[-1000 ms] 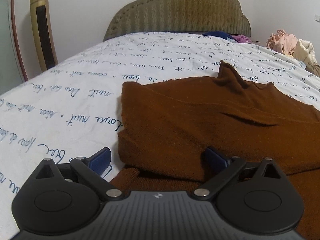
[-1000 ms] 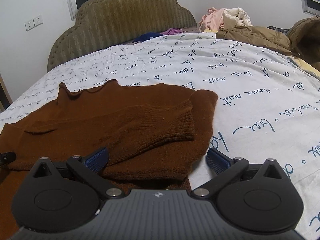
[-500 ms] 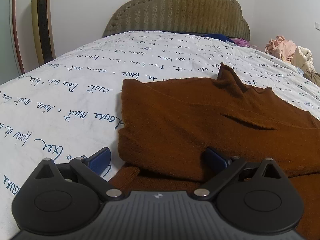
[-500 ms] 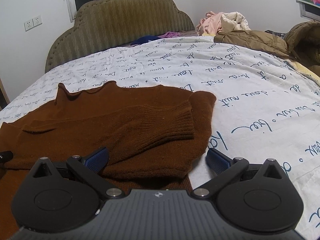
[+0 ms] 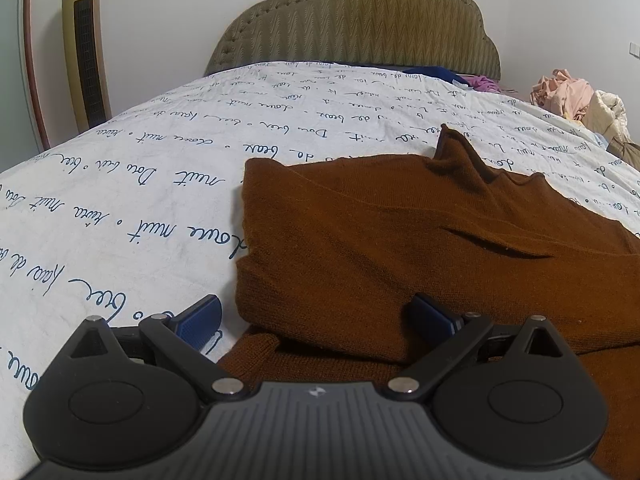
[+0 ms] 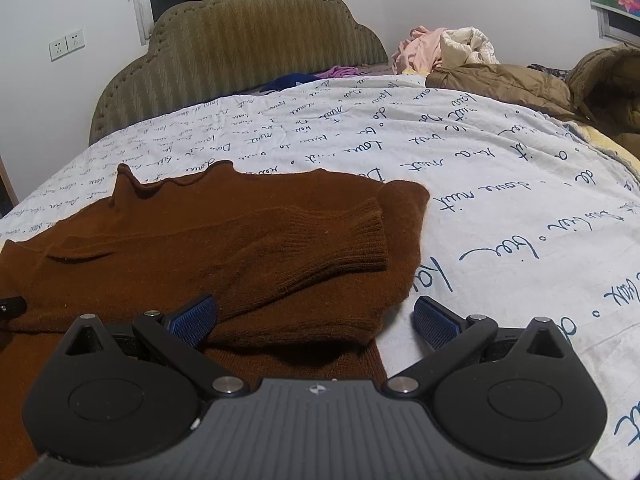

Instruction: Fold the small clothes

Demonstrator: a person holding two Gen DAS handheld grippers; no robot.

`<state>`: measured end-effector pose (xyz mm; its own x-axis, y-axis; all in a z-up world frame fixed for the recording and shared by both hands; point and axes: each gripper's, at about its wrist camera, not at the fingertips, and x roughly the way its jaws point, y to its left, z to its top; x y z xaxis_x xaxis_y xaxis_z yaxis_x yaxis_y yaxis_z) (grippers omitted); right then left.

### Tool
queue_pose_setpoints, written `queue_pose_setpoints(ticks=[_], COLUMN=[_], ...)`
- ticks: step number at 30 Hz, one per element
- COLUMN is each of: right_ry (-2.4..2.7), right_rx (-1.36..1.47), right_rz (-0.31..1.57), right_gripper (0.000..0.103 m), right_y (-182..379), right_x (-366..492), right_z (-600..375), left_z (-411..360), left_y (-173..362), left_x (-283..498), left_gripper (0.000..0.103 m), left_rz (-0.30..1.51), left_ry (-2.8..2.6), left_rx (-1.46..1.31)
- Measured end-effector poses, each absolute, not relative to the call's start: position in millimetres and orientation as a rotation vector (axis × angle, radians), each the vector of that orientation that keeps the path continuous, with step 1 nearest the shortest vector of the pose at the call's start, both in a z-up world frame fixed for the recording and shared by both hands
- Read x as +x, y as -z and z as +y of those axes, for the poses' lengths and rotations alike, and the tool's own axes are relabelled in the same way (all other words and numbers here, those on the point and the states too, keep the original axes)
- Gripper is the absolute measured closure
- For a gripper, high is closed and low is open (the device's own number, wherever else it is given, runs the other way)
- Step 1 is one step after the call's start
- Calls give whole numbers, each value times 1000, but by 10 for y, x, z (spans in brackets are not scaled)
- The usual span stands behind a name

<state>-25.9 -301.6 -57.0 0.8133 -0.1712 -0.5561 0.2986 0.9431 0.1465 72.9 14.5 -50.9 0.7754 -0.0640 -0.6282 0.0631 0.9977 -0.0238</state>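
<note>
Bed [image 5: 132,200], script-print sheet, fills both views; headboard [image 5: 360,20] at 12 o'clock, sits higher in left view than second ago.
Brown sweater [image 5: 380,248] flat on sheet, sleeve [image 6: 304,248] folded across body; unchanged.
Clothes pile [image 6: 444,48] at 1 o'clock, right view.
Left gripper [image 5: 316,320] wide open, holds nothing, straddles sweater's left edge; contact possibly, unclear.
Right gripper [image 6: 316,320] wide open, empty, over right hem.

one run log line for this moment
left tongs: open, empty | right tongs: open, empty | brown sweater: sleeves folded in, on bed sheet
</note>
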Motion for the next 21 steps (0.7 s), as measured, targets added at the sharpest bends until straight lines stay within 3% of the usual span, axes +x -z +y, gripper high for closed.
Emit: queue_pose_setpoints(ticks=[21], right_ry=[205], right_rx=[255], right_rz=[567], right_gripper=[0], right_y=[545], right_x=[-305], right_z=[-3046], left_z=[209], left_y=[420], left_x=[619], left_gripper=[1], left_rz=[687], left_ry=[93], left_rx=[23])
